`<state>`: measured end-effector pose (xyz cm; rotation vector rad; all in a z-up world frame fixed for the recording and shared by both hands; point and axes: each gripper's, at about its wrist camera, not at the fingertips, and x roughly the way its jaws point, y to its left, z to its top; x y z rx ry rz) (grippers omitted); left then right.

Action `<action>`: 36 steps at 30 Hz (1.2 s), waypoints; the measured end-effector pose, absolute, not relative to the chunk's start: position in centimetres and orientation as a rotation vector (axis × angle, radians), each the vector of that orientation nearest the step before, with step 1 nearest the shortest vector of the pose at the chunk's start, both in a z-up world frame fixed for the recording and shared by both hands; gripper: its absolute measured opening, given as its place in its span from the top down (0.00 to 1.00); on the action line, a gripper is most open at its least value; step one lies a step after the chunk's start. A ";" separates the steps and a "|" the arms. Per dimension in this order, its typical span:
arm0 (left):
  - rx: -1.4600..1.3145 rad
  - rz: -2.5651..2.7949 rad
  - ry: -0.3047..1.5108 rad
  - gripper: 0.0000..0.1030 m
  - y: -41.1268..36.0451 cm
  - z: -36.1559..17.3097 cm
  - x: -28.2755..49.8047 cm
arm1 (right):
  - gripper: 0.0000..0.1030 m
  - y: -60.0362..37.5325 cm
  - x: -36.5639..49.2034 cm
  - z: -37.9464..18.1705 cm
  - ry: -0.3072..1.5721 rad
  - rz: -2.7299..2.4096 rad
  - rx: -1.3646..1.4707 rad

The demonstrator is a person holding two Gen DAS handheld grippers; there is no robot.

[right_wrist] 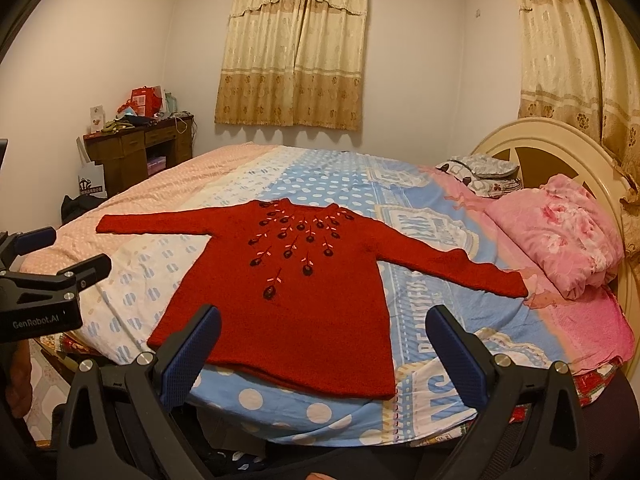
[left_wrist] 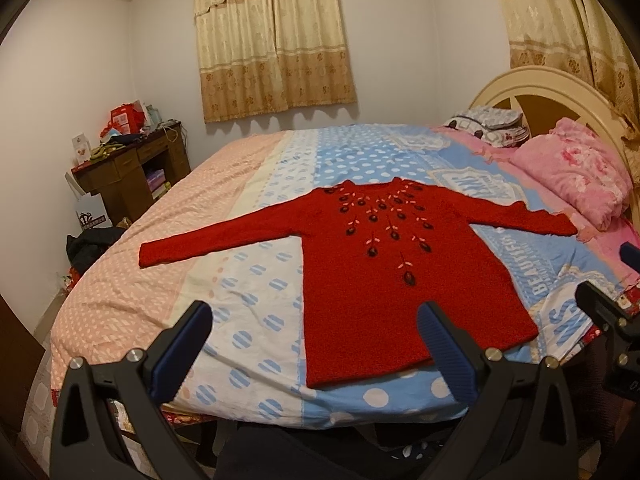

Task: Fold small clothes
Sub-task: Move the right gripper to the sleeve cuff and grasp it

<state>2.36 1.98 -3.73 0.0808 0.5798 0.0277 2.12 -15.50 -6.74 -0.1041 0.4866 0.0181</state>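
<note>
Status: folding not started. The red knitted long-sleeved sweater with dark embroidered flowers [left_wrist: 400, 280] lies flat, front up, on the patterned blue, white and pink bedspread [left_wrist: 256, 320], hem toward me at 6 o'clock, collar at 12 o'clock, 1 sleeve out to 9 o'clock and 1 to 3 o'clock. I hold the left gripper [left_wrist: 316, 352] spread wide and empty above the hem; the right gripper [right_wrist: 324, 354] is likewise wide and empty. I judge that all folds remain: 2 sleeves inward, then the body.

Red sweater [left_wrist: 384, 280] with dark flower embroidery on a blue, white-dotted bedspread [left_wrist: 352, 160].
</note>
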 end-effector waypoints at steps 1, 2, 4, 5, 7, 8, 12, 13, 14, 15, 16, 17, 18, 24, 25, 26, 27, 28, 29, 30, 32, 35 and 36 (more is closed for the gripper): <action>0.083 0.031 0.585 0.00 1.8 -3.6 2.7 | 0.01 -15.7 2.4 -6.9 0.493 0.013 -0.103; 0.086 0.034 0.593 0.00 1.9 -3.9 3.0 | 0.01 -15.8 2.6 -7.1 0.500 0.010 -0.099; 0.093 0.037 0.603 0.00 1.6 -4.0 3.7 | 0.01 -16.4 3.2 -7.4 0.510 0.012 -0.083; 0.099 0.039 0.607 0.00 1.4 -4.1 4.0 | 0.01 -16.7 3.6 -7.6 0.517 0.009 -0.077; 0.108 0.038 0.618 0.00 1.1 -4.2 4.8 | 0.01 -17.2 4.2 -7.9 0.525 0.004 -0.069; 0.109 0.029 0.619 0.00 1.0 -4.4 5.2 | 0.01 -17.4 4.5 -8.1 0.530 0.005 -0.063; 0.135 0.020 0.653 0.00 0.1 -5.2 7.3 | 0.01 -18.4 6.1 -8.8 0.547 -0.007 -0.054; 0.139 0.018 0.661 0.00 -0.2 -5.3 7.9 | 0.01 -18.8 6.7 -9.1 0.552 -0.015 -0.051; 0.143 0.015 0.670 0.00 -0.4 -5.6 8.5 | 0.01 -19.0 7.1 -9.2 0.555 -0.018 -0.047; 0.147 0.013 0.676 0.00 -0.7 -5.8 9.0 | 0.01 -19.4 7.6 -9.4 0.559 -0.021 -0.041; 0.152 0.014 0.684 0.00 -0.9 -6.0 9.5 | 0.01 -19.7 8.1 -9.6 0.561 -0.025 -0.036; 0.156 0.011 0.698 0.00 -1.1 -6.3 10.2 | 0.01 -20.2 8.6 -9.9 0.567 -0.031 -0.031; 0.155 0.007 0.706 0.00 -1.3 -6.5 10.8 | 0.01 -20.6 9.1 -10.1 0.574 -0.037 -0.026; 0.167 -0.007 0.748 0.00 -2.4 -8.0 14.2 | 0.01 -23.8 13.1 -11.9 0.620 -0.085 0.023; 0.169 -0.008 0.754 0.00 -2.6 -8.3 14.8 | 0.01 -24.2 13.7 -12.2 0.627 -0.092 0.030; 0.171 -0.009 0.764 0.00 -2.8 -8.6 15.6 | 0.01 -24.9 14.4 -12.5 0.638 -0.103 0.036; 0.170 -0.008 0.771 0.00 -3.0 -8.9 16.1 | 0.01 -25.5 15.1 -12.8 0.648 -0.115 0.041; 0.169 -0.006 0.779 0.00 -3.1 -9.2 16.6 | 0.01 -26.0 15.6 -13.1 0.652 -0.123 0.045; 0.167 -0.003 0.793 0.00 -3.3 -9.6 17.3 | 0.01 -26.7 16.3 -13.3 0.653 -0.130 0.049; 0.164 0.000 0.804 0.00 -3.4 -10.0 17.9 | 0.01 -27.4 16.9 -13.5 0.654 -0.138 0.053; 0.151 -0.007 0.821 0.00 -3.7 -10.6 19.0 | 0.01 -28.6 17.9 -13.8 0.661 -0.165 0.059; 0.148 -0.007 0.831 0.00 -4.2 -11.4 20.2 | 0.01 -30.6 19.5 -14.5 0.677 -0.198 0.085; 0.149 -0.004 0.834 0.00 -4.4 -11.6 20.6 | 0.01 -31.3 20.0 -14.8 0.685 -0.205 0.095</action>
